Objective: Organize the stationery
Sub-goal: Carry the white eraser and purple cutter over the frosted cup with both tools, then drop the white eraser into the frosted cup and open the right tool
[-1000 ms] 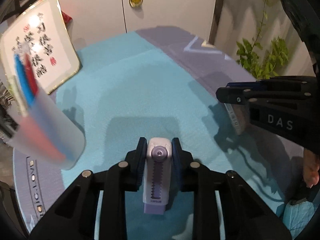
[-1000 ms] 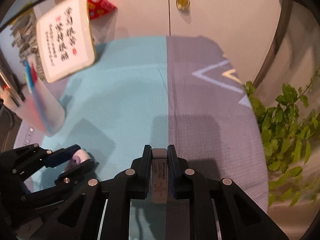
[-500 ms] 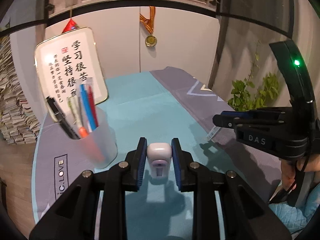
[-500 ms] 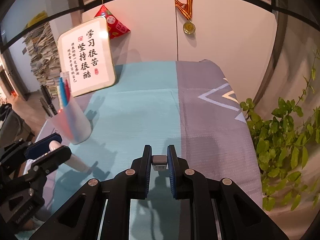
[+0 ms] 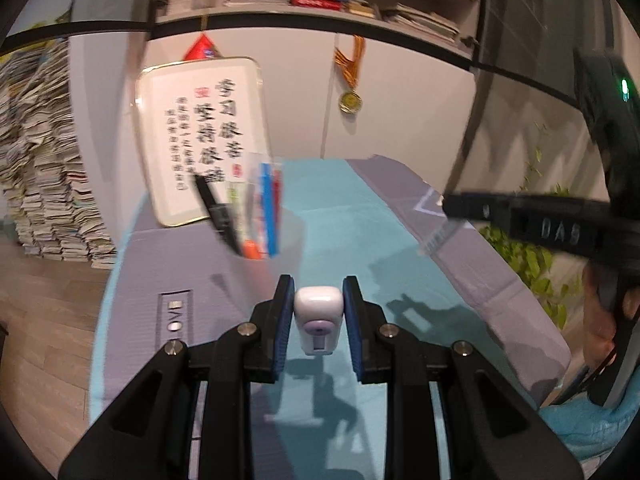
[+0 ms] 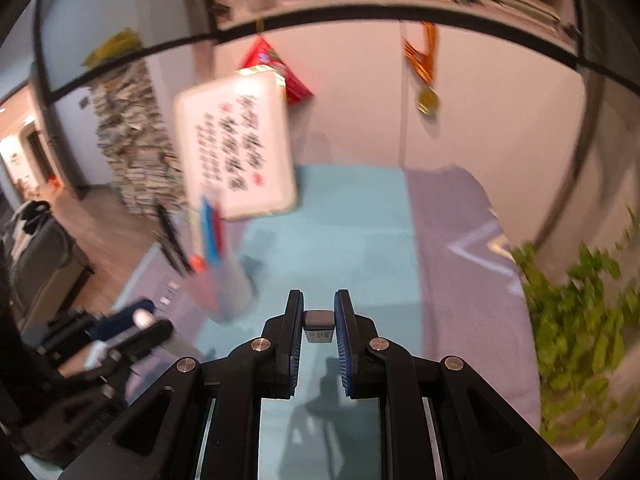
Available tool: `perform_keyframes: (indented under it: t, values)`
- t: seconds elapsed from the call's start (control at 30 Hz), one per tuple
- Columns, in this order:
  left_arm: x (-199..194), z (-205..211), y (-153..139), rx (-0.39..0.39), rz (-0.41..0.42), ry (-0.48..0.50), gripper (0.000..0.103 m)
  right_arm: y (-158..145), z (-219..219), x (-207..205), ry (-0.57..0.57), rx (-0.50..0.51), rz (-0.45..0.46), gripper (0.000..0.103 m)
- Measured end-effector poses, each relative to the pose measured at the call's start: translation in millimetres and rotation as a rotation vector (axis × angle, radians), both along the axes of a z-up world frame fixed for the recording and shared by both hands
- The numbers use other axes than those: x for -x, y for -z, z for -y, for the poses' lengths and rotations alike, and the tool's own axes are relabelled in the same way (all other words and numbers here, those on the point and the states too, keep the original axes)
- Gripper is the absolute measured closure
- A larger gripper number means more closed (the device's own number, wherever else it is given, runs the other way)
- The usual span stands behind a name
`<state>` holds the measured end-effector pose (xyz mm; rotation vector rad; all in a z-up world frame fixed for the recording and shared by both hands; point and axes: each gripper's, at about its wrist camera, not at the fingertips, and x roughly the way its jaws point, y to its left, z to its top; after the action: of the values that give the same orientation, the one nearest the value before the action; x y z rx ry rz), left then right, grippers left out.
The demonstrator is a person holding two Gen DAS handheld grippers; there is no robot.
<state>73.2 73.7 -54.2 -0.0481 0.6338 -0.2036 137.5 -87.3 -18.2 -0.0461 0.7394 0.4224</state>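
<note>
Above teal cloth (image 5: 344, 216), left tongs (image 5: 319, 312) clamped on rounded white corrector (image 5: 319, 322), right tongs (image 6: 319, 318) on flat clear ruler (image 6: 319, 330).

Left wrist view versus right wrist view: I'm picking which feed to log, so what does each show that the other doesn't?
Only the left wrist view shows the white correction tape face-on between the left tongs. Only the right wrist view shows the small grey-capped item head-on in the right tongs, plus the dark sofa. Both show the pen cup, the framed calligraphy and the medal.
</note>
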Motion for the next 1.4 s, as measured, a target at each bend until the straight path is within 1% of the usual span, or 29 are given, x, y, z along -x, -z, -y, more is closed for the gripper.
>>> perform_keyframes:
  t: [0.13, 0.2, 0.3, 0.47, 0.6, 0.7, 0.8, 1.07, 1.2, 1.3, 1.33, 1.4]
  values:
    - [7.7, -23.8, -2.7, 0.018, 0.019, -0.045, 0.080, -16.0, -41.7, -7.6, -0.080, -0.010, 0.044, 0.086]
    - [11.2, -33.5, -3.9, 0.023, 0.028, -0.065, 0.080, -17.6, -64.4, -13.5, -0.124, -0.018, 0.042, 0.086]
    - [13.9, -46.6, -4.8, 0.030, 0.036, -0.087, 0.080, -10.9, -87.8, -22.7, -0.157, -0.011, 0.021, 0.086]
    - [13.1, -61.8, -4.1, 0.038, 0.044, -0.100, 0.080, 6.9, -106.0, -39.1, -0.153, 0.016, -0.028, 0.086]
    - [8.8, -68.6, -0.5, 0.047, 0.041, -0.102, 0.080, 15.4, -107.3, -47.2, -0.123, 0.036, -0.055, 0.086]
    - [5.8, -71.2, 2.4, 0.054, 0.036, -0.096, 0.080, 13.2, -106.3, -44.1, -0.104, 0.055, -0.052, 0.086]
    - [3.3, -71.2, 4.4, 0.060, 0.030, -0.089, 0.080, 11.8, -109.2, -41.7, -0.109, 0.072, -0.054, 0.086]
    - [1.3, -71.8, 5.9, 0.057, 0.021, -0.083, 0.080, 26.6, -110.2, -51.6, -0.084, 0.117, -0.110, 0.086]
    - [1.6, -67.9, 4.0, 0.050, 0.024, -0.078, 0.080, 25.2, -103.3, -48.4, -0.075, 0.091, -0.111, 0.086]
    - [2.1, -64.1, 1.1, 0.044, 0.032, -0.070, 0.080, 16.4, -94.9, -40.7, -0.070, 0.060, -0.082, 0.086]
    - [1.9, -62.6, -0.9, 0.041, 0.036, -0.067, 0.080, 13.3, -90.8, -37.4, -0.065, 0.054, -0.068, 0.084]
    - [1.4, -58.5, -5.2, 0.036, 0.047, -0.060, 0.080, 10.7, -82.9, -31.2, -0.050, 0.054, -0.049, 0.073]
